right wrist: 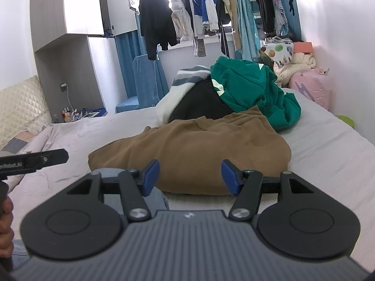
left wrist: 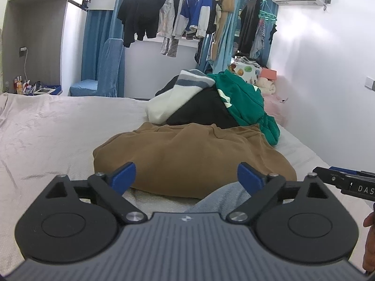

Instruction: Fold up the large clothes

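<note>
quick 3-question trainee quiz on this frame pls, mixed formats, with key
1. True or false: the left gripper is clamped on the brown garment.
2. Multiple choice: what lies draped over the far end of the brown garment? A) green hoodie B) a red towel C) a yellow pillow
3. Fill in: the clothes pile rests on a ___.

Key:
1. False. Its jaws stand wide open with nothing pressed between the pads; the right gripper is open too.
2. A. The green hoodie sits on the pile beside a black garment and a white garment with grey stripes.
3. Bed.
</note>
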`<state>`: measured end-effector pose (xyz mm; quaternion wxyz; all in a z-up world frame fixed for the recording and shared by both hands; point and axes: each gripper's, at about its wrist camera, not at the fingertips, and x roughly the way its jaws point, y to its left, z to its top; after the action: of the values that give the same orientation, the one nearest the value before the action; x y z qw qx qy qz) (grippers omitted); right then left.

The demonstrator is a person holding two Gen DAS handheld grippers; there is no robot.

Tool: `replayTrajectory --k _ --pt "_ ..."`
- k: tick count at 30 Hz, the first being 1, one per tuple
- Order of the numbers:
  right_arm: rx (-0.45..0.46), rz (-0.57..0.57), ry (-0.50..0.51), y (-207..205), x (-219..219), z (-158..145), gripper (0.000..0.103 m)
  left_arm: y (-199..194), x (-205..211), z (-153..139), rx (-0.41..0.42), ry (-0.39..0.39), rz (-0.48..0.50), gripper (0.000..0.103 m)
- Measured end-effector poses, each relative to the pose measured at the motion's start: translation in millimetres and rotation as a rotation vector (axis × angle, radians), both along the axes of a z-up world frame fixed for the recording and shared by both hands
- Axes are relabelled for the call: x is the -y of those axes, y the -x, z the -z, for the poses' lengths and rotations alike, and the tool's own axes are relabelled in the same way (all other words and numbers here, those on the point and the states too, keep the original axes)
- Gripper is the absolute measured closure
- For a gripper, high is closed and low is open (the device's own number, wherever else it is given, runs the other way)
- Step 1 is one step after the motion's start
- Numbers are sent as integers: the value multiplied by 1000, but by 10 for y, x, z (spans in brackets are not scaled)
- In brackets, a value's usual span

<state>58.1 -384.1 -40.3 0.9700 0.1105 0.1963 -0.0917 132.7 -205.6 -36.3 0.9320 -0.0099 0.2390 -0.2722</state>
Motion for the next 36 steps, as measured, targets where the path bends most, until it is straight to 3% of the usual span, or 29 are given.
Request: replayTrajectory --k 1,3,5,7,36 --pt "0 2 5 -13 6 -4 41 -11 -2 -2 0 -3 -10 5" --pt "0 -2 7 -37 22 -11 28 -40 -9 -2 0 -9 -27 3" --pt "11 -4 5 -41 38 -15 6 -66 -25 1 -6 -9 -31 1" --pt "7 4 10 -63 49 -15 0 -86 -27 6 -10 -11 -35 1" --pt "-48 36 36 -209 65 61 0 -153 -24 38 -18 -40 -68 0"
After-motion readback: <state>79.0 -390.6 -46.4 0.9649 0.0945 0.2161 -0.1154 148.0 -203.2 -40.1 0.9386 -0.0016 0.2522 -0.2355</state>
